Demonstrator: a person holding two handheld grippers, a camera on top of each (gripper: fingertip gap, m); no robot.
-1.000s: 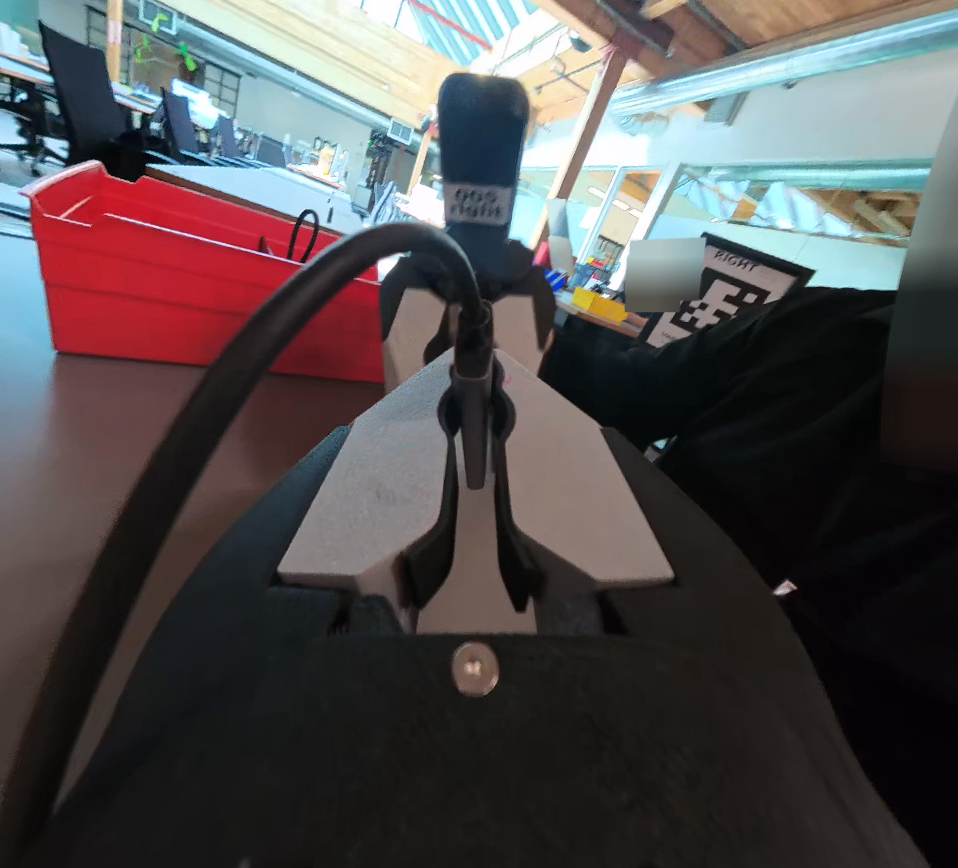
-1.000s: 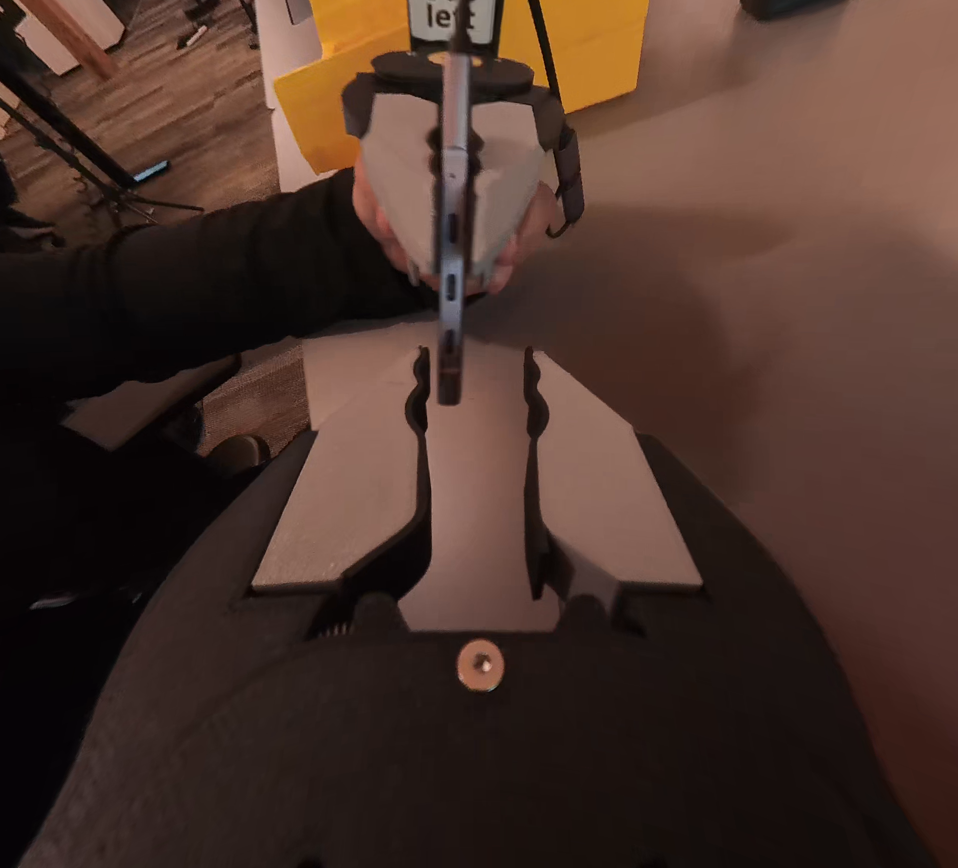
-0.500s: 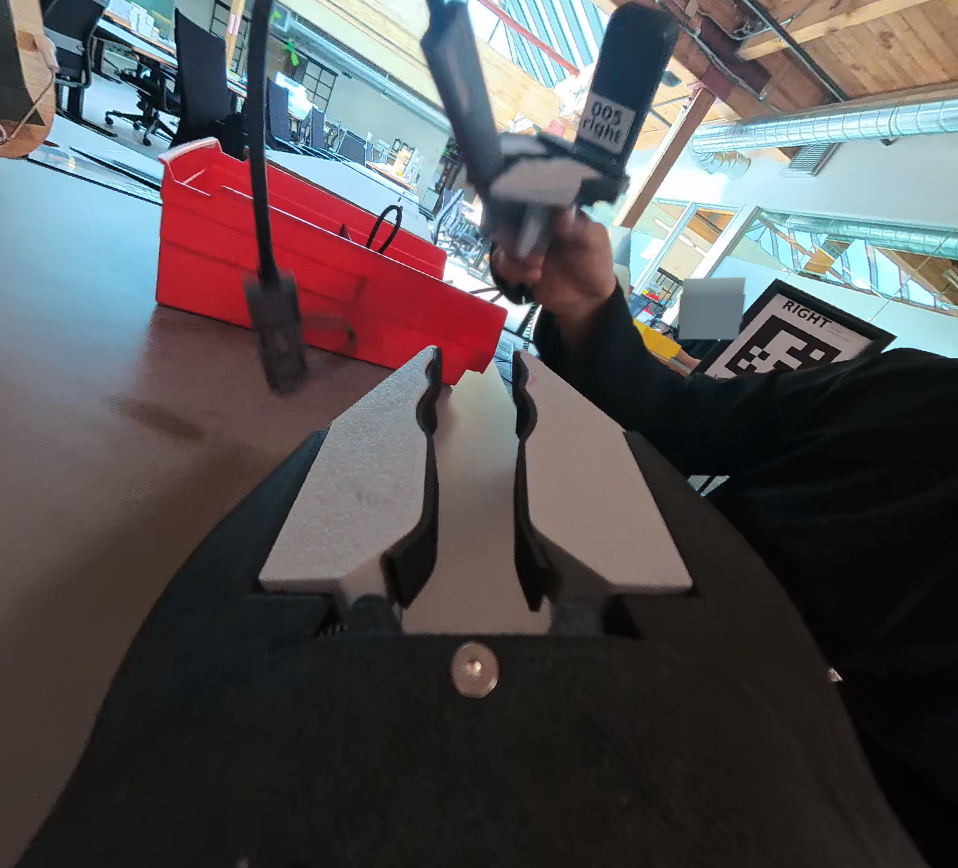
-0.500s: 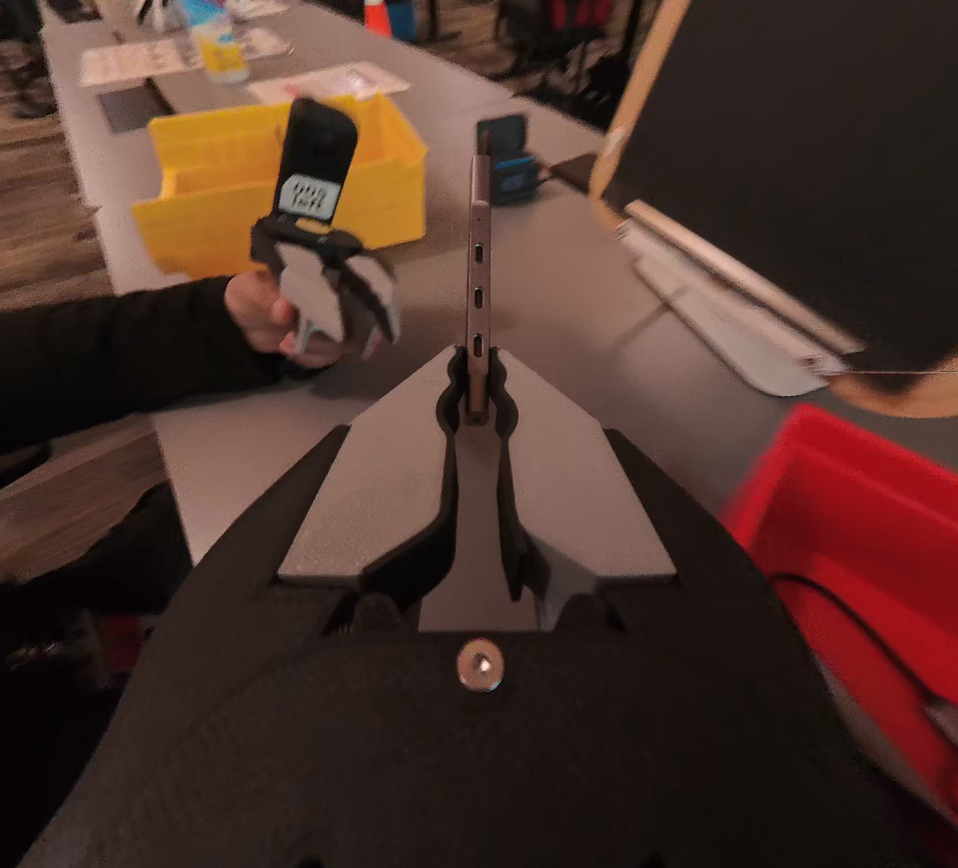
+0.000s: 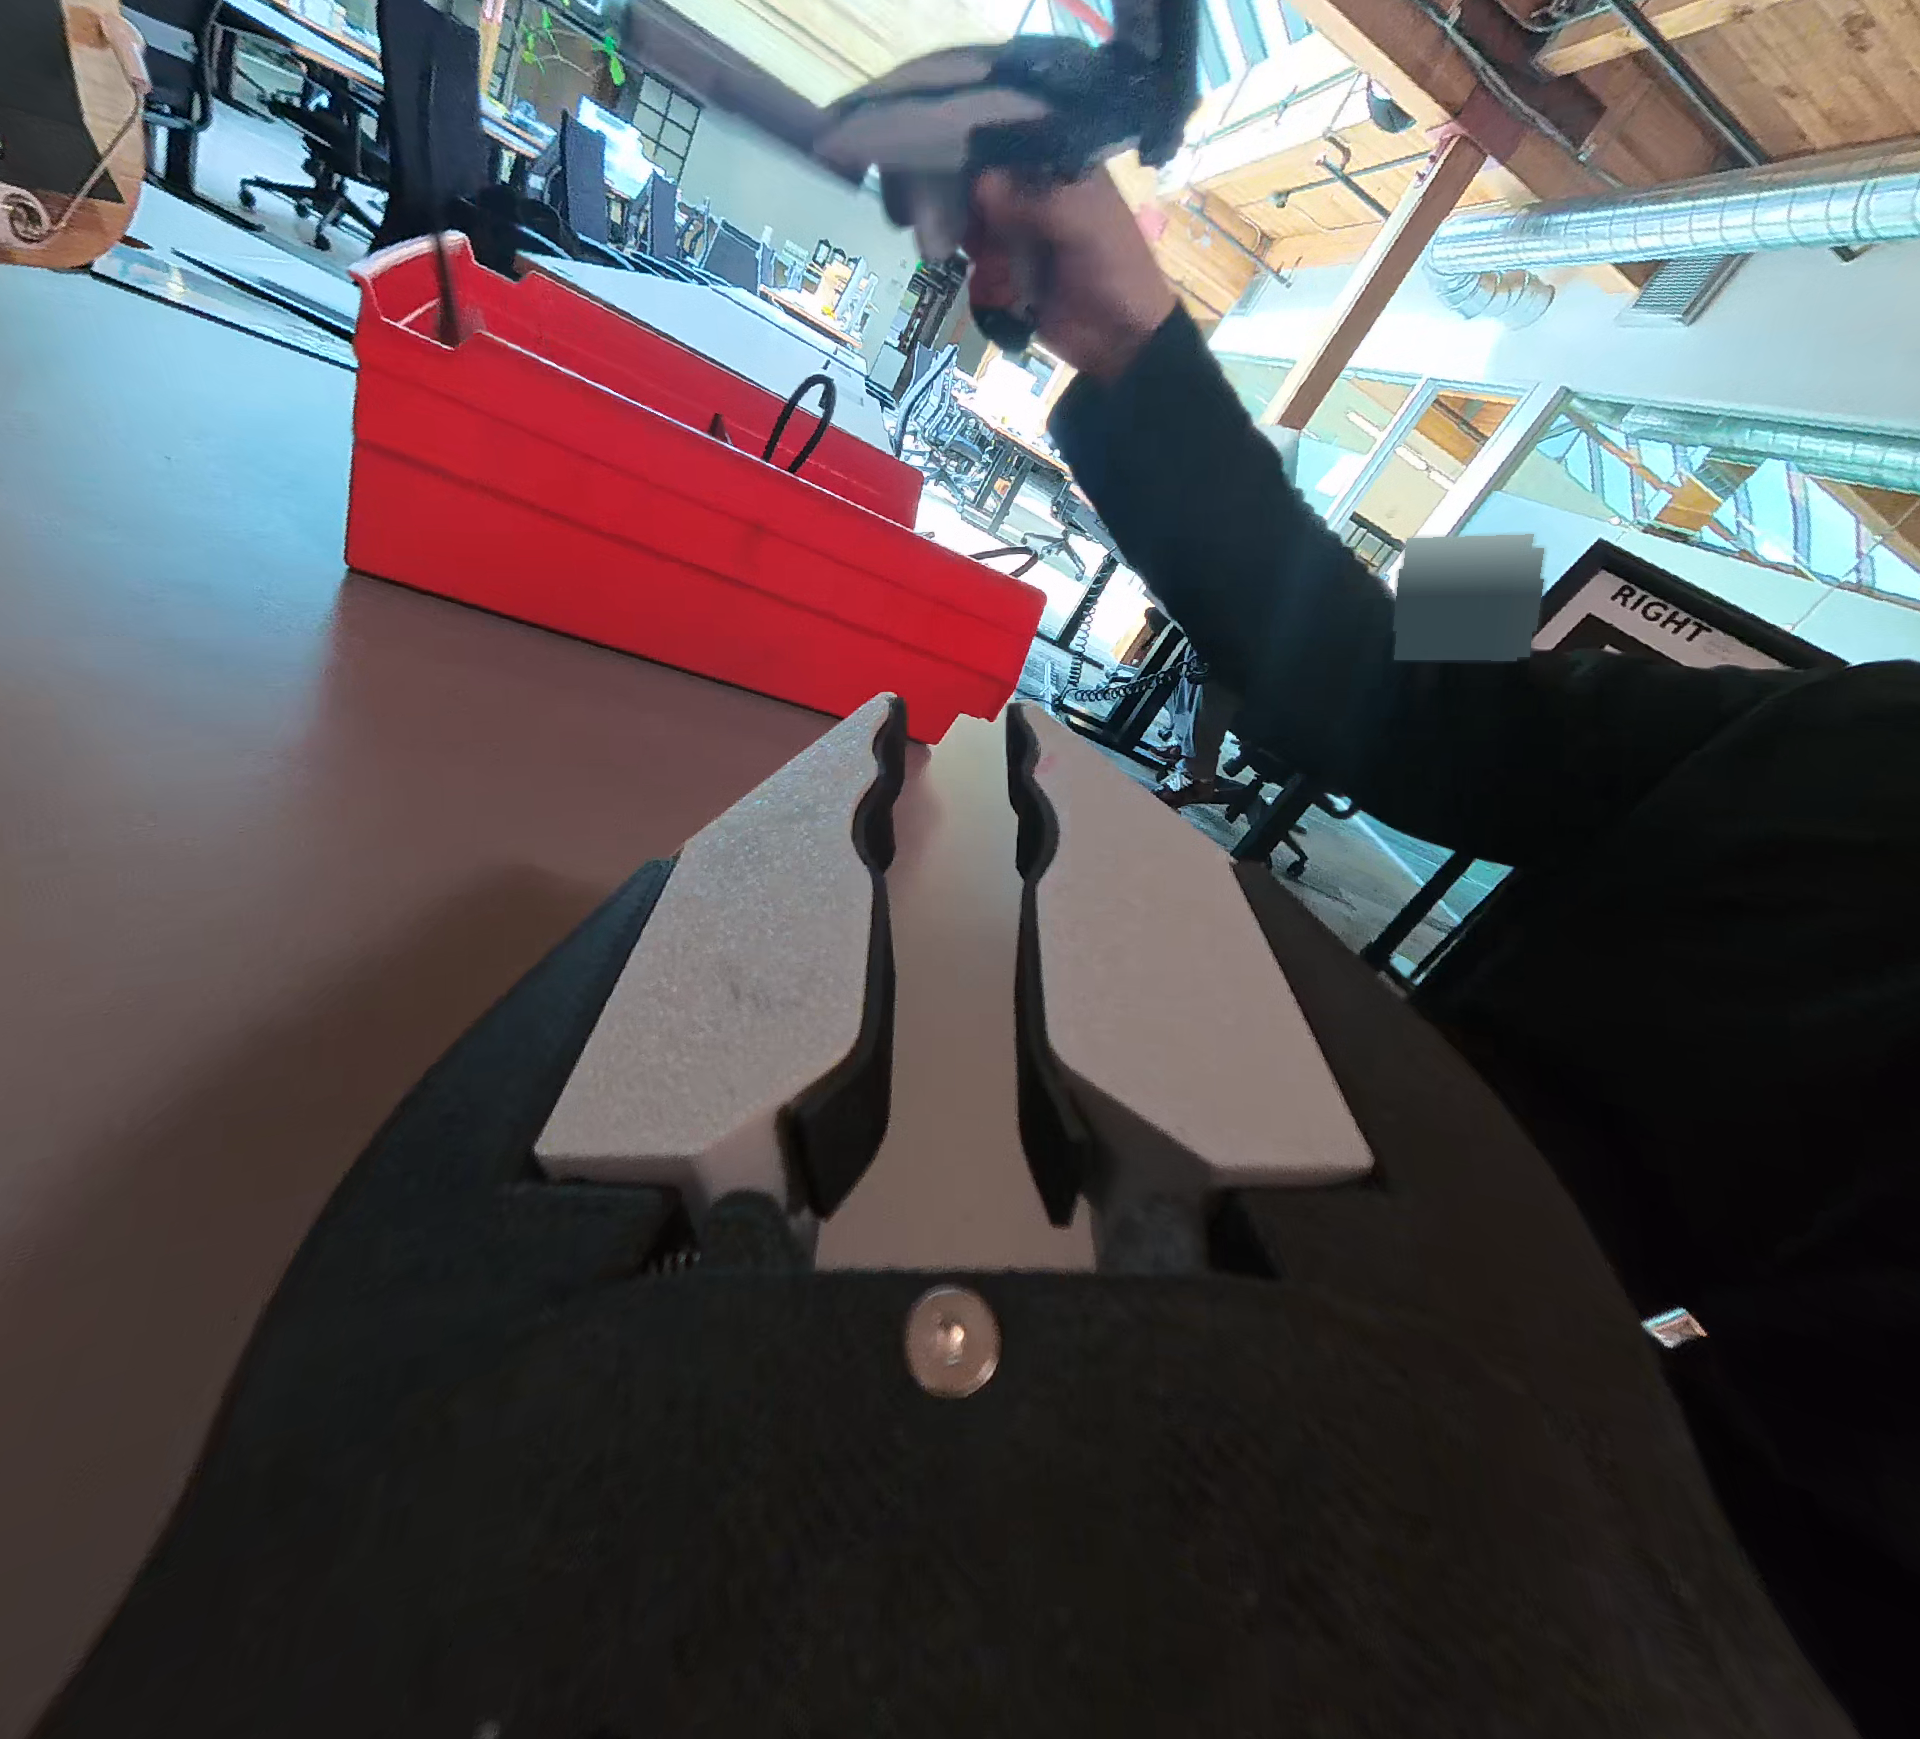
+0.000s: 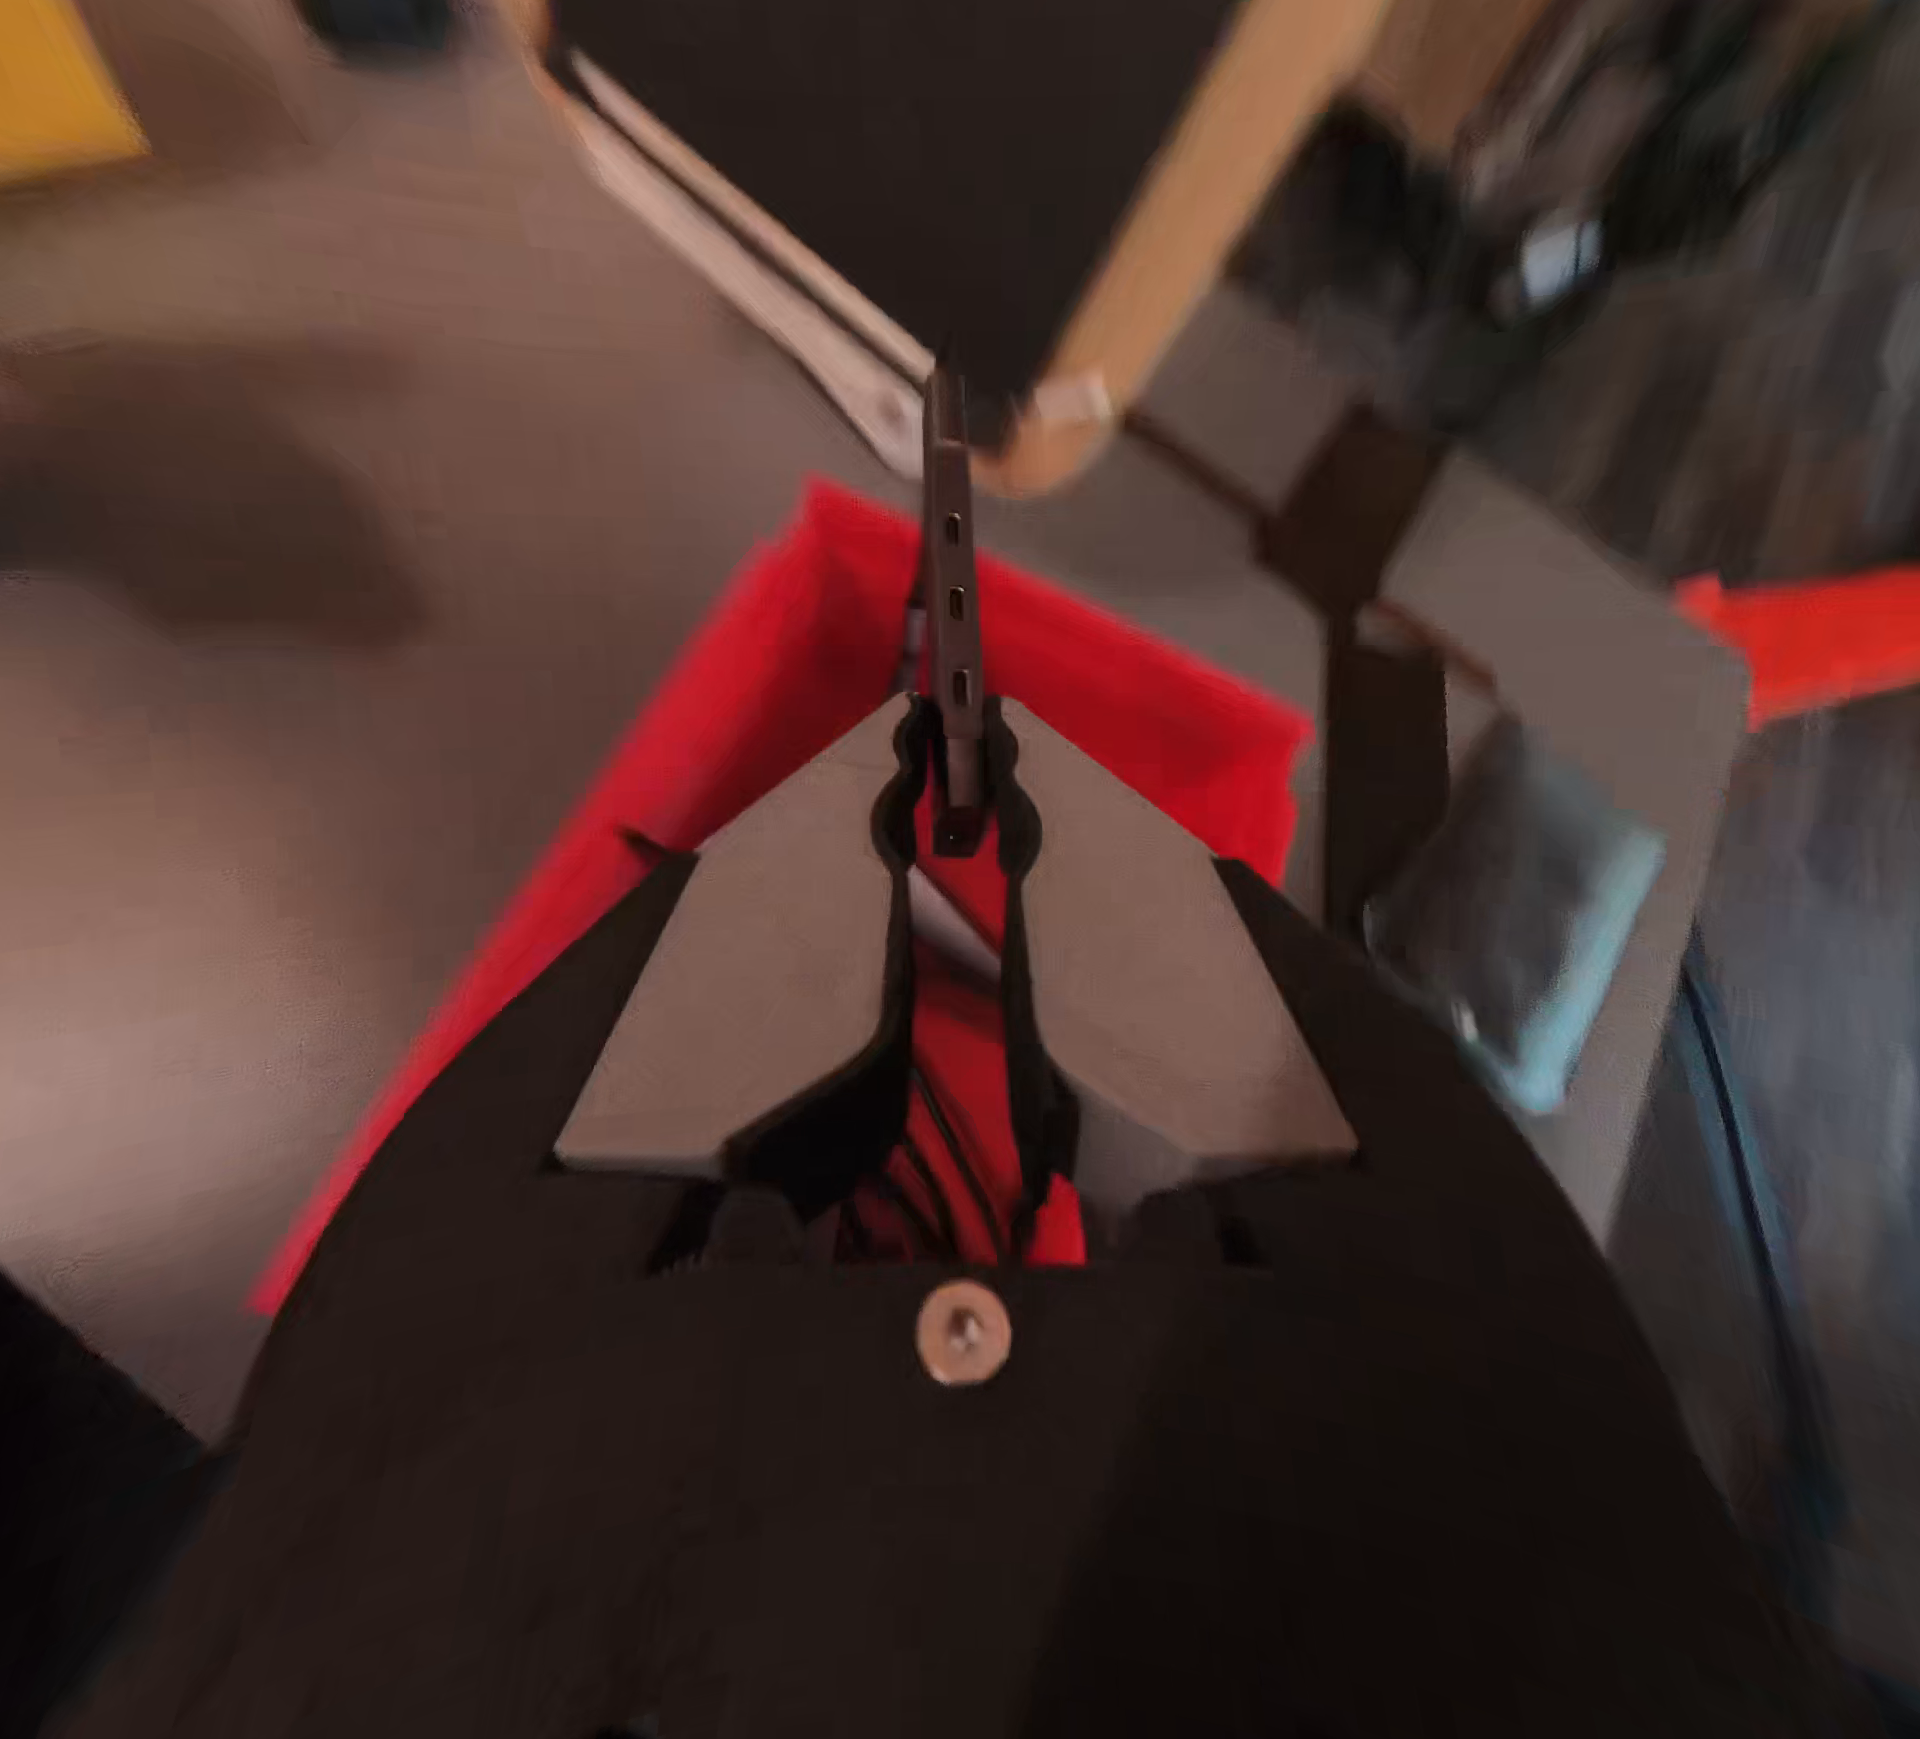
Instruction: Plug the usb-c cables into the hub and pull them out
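- the hub (image 6: 954,609), a thin dark grey slab with three small ports along its edge, is gripped at its near end and points away from the camera in the right wrist view.
- the right gripper (image 6: 954,770) is closed on the hub's near end, its grey fingers (image 6: 1143,941) pressed in from both sides.
- the hub is held above the red bin (image 6: 1132,702), over the bin's far part; that view is blurred by motion.
- thin dark cables (image 6: 940,1180) are seen lying inside the bin, through the gap behind the fingertips.
- in the left wrist view the right gripper (image 5: 904,120) appears blurred, raised high above the red bin (image 5: 644,536); the hub cannot be made out there.
- a dark cable (image 5: 449,287) is seen dropping into the far left corner of the bin, and a black loop (image 5: 798,434) shows above the bin's near wall.
- the left gripper (image 5: 954,744) is parted to a moderate gap with nothing between its fingers (image 5: 769,951), low over the brown table (image 5: 229,754).
- the bin is set on the table just beyond the left gripper's tips.
- a black sleeve (image 5: 1299,609) is seen reaching up from the right to the raised gripper.
- a dark panel with a wooden edge (image 6: 1226,151) stands on the table beyond the bin.
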